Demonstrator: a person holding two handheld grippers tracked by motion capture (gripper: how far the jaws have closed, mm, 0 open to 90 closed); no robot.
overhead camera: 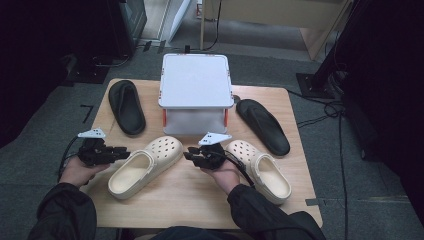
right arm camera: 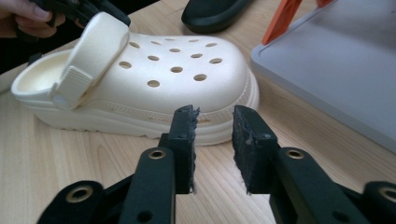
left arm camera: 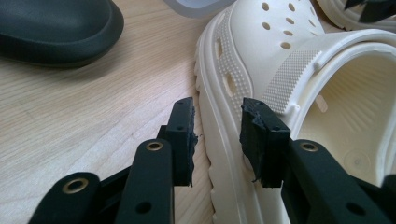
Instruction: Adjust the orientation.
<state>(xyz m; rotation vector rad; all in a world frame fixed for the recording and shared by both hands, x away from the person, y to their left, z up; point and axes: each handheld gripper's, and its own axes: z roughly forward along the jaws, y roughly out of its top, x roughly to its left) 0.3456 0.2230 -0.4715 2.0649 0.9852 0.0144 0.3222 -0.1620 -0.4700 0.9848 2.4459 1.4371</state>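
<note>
A cream clog lies at the table's front left, its toe toward the box. My left gripper is at its heel side. In the left gripper view the clog's side wall runs between the jaws of the left gripper. A thin gap shows at the left pad, so the jaws stand open around the wall. My right gripper is beside the clog's toe. In the right gripper view the right gripper is open and holds nothing, a little short of the clog's sole.
A second cream clog lies under my right forearm at the front right. Black slippers flank a grey lidded box at the table's back. Bare wood lies in front of the clogs.
</note>
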